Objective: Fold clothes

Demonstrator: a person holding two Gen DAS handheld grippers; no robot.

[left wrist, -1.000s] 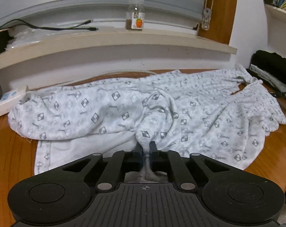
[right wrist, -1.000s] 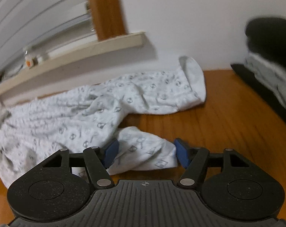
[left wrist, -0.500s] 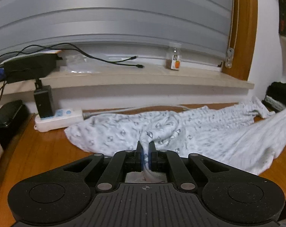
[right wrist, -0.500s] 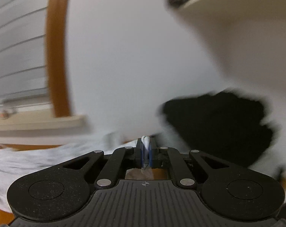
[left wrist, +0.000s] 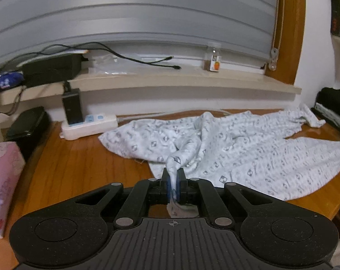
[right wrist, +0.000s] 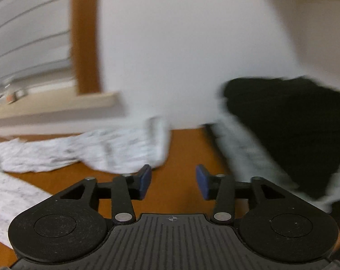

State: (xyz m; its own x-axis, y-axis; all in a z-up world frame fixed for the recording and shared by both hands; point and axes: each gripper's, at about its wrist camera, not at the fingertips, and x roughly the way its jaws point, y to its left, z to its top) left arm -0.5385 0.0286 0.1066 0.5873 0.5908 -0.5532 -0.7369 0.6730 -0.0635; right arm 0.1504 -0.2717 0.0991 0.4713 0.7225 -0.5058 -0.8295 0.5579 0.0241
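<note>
Garment: the patterned white garment lies rumpled across the desk, spread to the right of the white power strip, one corner lifted off the wood.
Left tool: the left tool is clamped on that lifted corner, cloth bunched between its blue pads.
Right tool: the right tool has its jaws opening, nothing between them, only bare desk below; the garment's cuff lies just beyond its left pad.
Risk, slipping: only a narrow twist of cloth is pinched, so I reckon a hard pull could drag it free.
Risk, dragging: with one corner held and the other side loose, the garment may bunch up or slide towards the power strip and its plugged-in adapter instead of folding flat.
Left view only: the power strip, the tissue box, the clamped corner.
Right view only: the empty jaws; blurred dark clothing far right of the power strip.
</note>
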